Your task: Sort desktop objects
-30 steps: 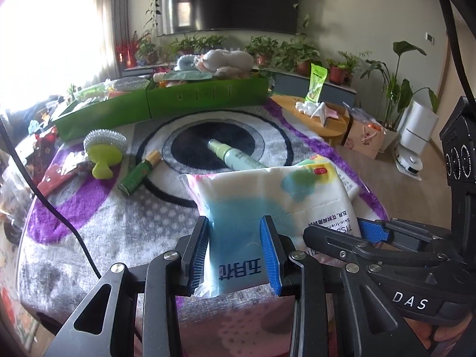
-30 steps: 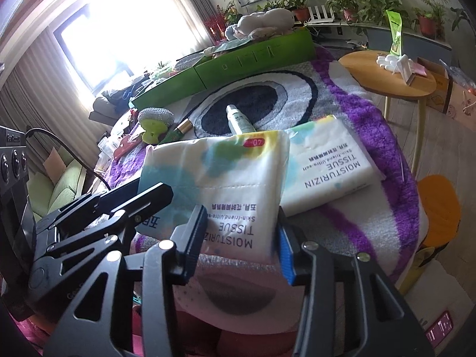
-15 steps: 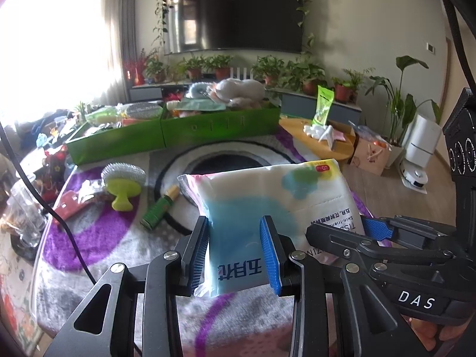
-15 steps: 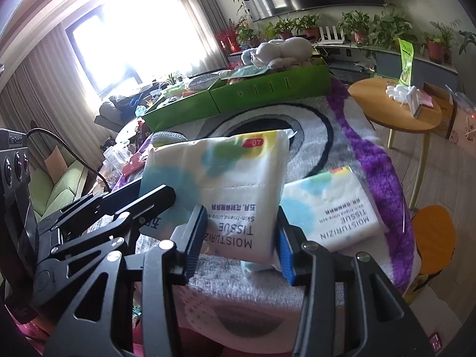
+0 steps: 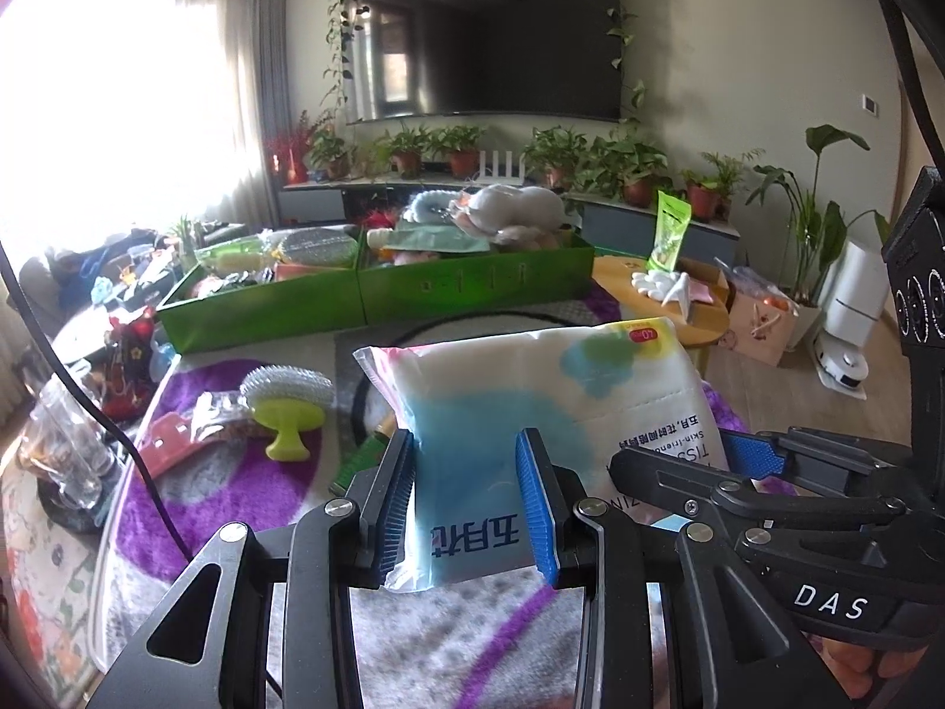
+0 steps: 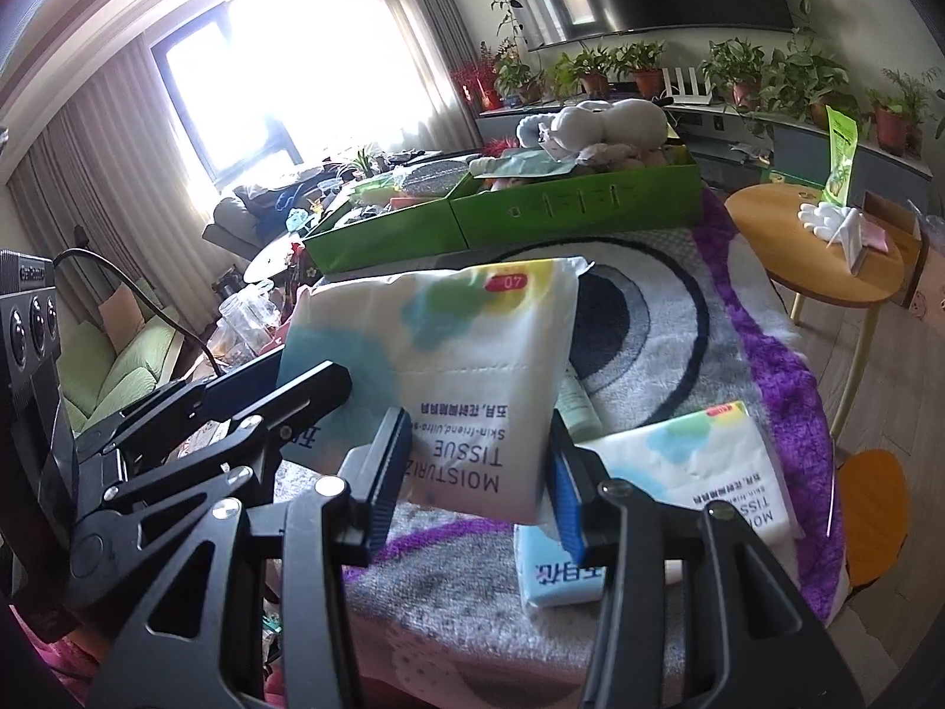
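1. Covering the whole table, a purple, grey and white rug (image 5: pixel 195 508) runs from the near edge to the far side, where two green boxes (image 5: pixel 472 289) stand side by side, already heaped with sorted things.
2. Held above the rug's near part is a soft tissue pack (image 5: pixel 531 407), white with blue and green patches, carried by both tools at once.
3. A second tissue pack (image 6: pixel 703 472) lies flat on the rug, near right, under the lifted one.
4. The left gripper (image 5: pixel 466 502) is clenched on the lifted pack's left lower edge, pinching the wrapper narrow.
5. The right gripper (image 6: pixel 478 472) grasps the same pack's right lower edge, its jaws set wider.
6. A yellow-green brush (image 5: pixel 289 402) and a red clip (image 5: pixel 171 443) lie on the rug, far left of the pack.
7. Step in hand, as I judge it: carrying the pack toward the boxes. The next move calls for both tools to travel level together, then let go over a box.
8. Compared with a second ago, the pack sits higher, and the bottles on the rug are now mostly hidden behind it.
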`<action>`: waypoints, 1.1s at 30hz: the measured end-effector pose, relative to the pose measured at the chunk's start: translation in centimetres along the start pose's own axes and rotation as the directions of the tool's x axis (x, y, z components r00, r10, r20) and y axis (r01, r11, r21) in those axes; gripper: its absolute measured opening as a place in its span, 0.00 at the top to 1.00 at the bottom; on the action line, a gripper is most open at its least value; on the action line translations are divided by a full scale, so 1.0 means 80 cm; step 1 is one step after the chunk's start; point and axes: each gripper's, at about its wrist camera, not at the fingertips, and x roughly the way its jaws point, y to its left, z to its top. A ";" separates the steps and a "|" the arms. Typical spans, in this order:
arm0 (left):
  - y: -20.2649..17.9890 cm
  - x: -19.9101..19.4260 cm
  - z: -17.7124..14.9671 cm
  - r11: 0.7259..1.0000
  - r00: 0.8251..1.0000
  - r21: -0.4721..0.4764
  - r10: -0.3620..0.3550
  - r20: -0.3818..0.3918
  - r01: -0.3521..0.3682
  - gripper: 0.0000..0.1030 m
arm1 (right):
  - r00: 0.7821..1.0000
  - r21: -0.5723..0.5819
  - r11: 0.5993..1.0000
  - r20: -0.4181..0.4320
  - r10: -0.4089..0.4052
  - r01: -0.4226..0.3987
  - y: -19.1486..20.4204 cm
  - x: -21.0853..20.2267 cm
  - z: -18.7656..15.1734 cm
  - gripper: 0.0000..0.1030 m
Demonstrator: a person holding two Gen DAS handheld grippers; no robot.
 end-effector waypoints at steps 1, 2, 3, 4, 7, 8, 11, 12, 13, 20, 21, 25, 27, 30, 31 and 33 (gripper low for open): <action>0.002 0.001 0.002 1.000 1.000 0.001 0.002 0.002 -0.002 0.67 | 1.000 0.000 1.000 0.002 0.000 0.000 0.002 0.001 0.001 0.56; 0.004 0.002 0.004 1.000 1.000 0.001 0.004 0.004 -0.004 0.67 | 1.000 0.000 1.000 0.003 0.001 -0.001 0.003 0.002 0.003 0.56; 0.006 0.002 0.006 1.000 1.000 0.001 0.005 0.005 -0.005 0.67 | 1.000 0.001 1.000 0.004 0.002 -0.002 0.005 0.004 0.005 0.56; 0.008 0.003 0.008 1.000 1.000 -0.001 0.006 0.007 -0.006 0.67 | 1.000 0.002 1.000 0.005 0.003 -0.003 0.007 0.006 0.008 0.56; 0.018 0.005 0.014 1.000 1.000 -0.009 0.007 0.016 -0.007 0.67 | 1.000 0.001 1.000 0.008 0.007 -0.007 0.013 0.011 0.016 0.56; 0.020 0.005 0.016 1.000 1.000 -0.010 0.008 0.018 -0.008 0.67 | 1.000 -0.003 1.000 0.010 0.006 -0.006 0.015 0.012 0.018 0.56; 0.030 0.007 0.021 1.000 1.000 -0.017 0.010 0.022 -0.009 0.67 | 1.000 -0.012 1.000 0.013 0.006 -0.006 0.021 0.016 0.024 0.56; 0.034 0.008 0.023 1.000 1.000 -0.022 0.009 0.023 -0.008 0.67 | 1.000 -0.015 1.000 0.014 0.006 -0.006 0.024 0.018 0.027 0.56; 0.037 0.009 0.025 1.000 1.000 -0.026 0.008 0.025 -0.008 0.67 | 1.000 -0.018 1.000 0.015 0.006 -0.006 0.026 0.019 0.030 0.56; 0.056 0.013 0.038 0.999 0.999 -0.040 0.005 0.036 -0.004 0.67 | 1.000 -0.023 1.000 0.019 0.014 -0.014 0.037 0.029 0.046 0.56; 0.059 0.014 0.040 0.999 0.999 -0.043 0.004 0.036 -0.002 0.67 | 1.000 -0.023 1.000 0.019 0.016 -0.015 0.039 0.031 0.048 0.56; 0.067 0.019 0.045 0.999 0.999 -0.047 0.009 0.032 -0.008 0.67 | 1.000 -0.022 1.000 0.008 0.020 -0.019 0.043 0.040 0.056 0.56; 0.073 0.021 0.048 0.999 0.999 -0.052 0.010 0.034 -0.008 0.67 | 1.000 -0.024 1.000 0.006 0.020 -0.020 0.047 0.044 0.060 0.56; 0.079 0.022 0.053 0.998 0.999 -0.054 0.015 0.039 -0.013 0.67 | 1.000 -0.028 0.999 0.004 0.027 -0.026 0.050 0.049 0.067 0.56; 0.081 0.022 0.055 0.998 0.999 -0.055 0.018 0.042 -0.016 0.67 | 1.000 -0.029 0.999 0.003 0.029 -0.028 0.051 0.050 0.069 0.56; 0.085 0.023 0.059 0.998 0.999 -0.054 0.023 0.047 -0.021 0.67 | 0.999 -0.029 0.999 0.003 0.036 -0.036 0.054 0.054 0.073 0.56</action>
